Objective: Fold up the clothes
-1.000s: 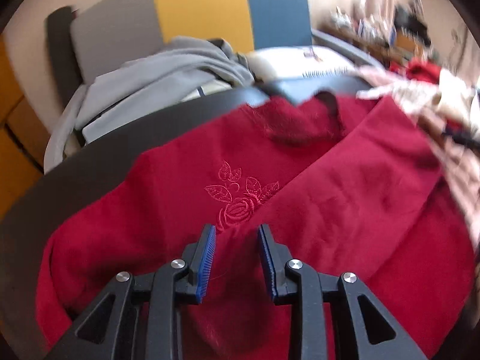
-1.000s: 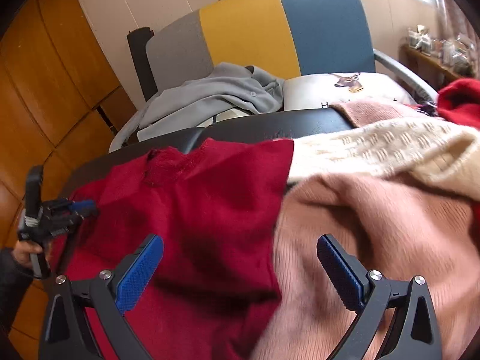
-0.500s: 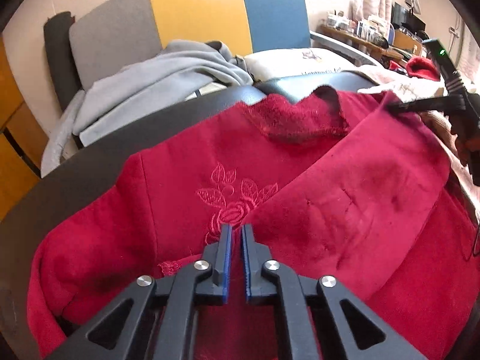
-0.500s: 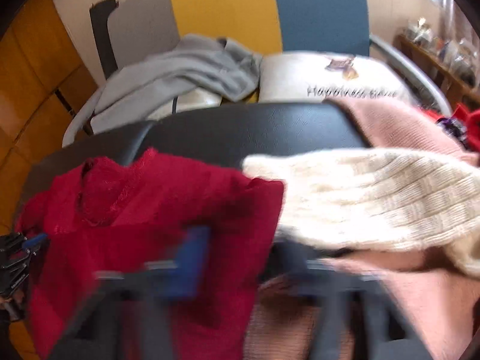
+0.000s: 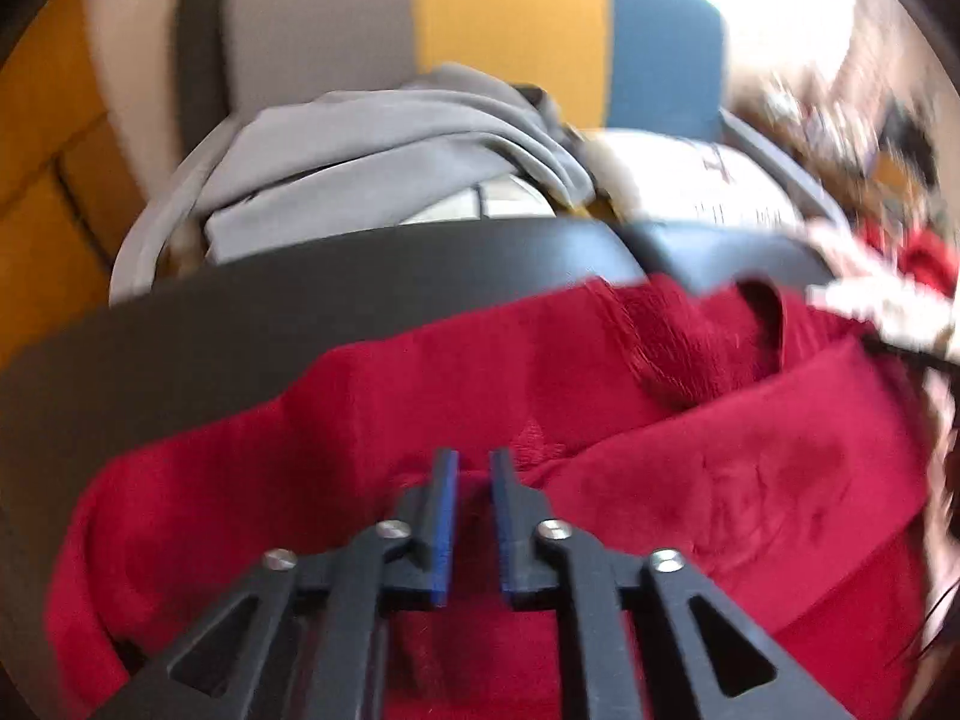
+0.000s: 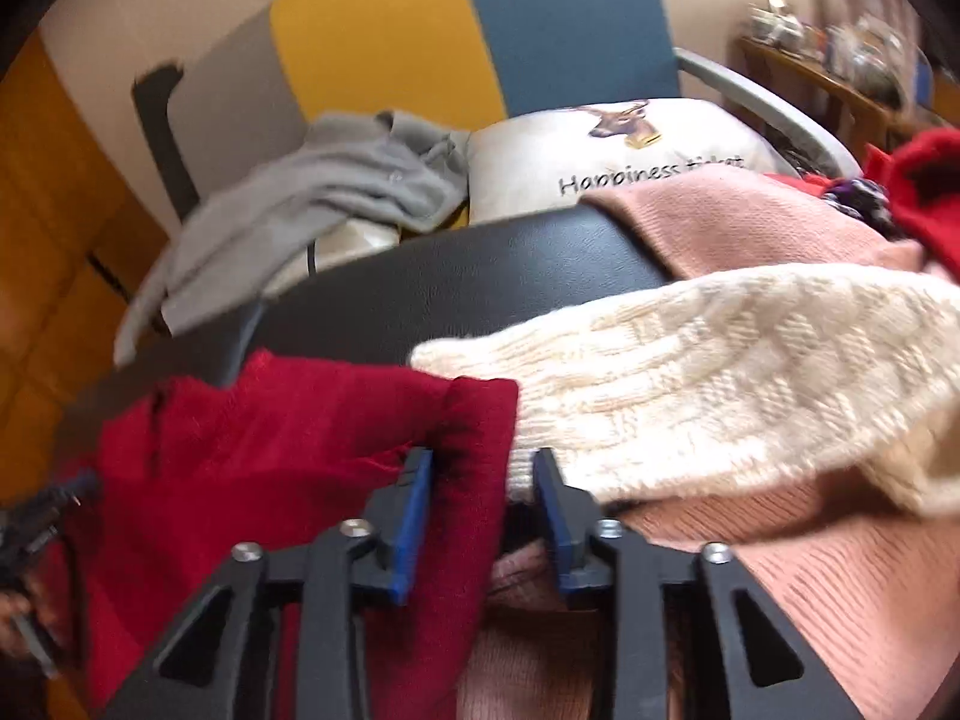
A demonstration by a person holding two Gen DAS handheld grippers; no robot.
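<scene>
Left gripper (image 5: pixel 474 468): jaws just reopened to a narrow gap, red sweater (image 5: pixel 360 420) beneath and ahead, not clamped. Right gripper (image 6: pixel 483 468): jaws reopening, sweater edge between them, grip unclear. Cream knit (image 6: pixel 720 372) right of jaws; sofa (image 6: pixel 540 30) beyond.

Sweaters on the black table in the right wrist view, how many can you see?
3: the red sweater at left, the cream knit sweater over the pink sweater at right. Others may lie hidden underneath.
</scene>
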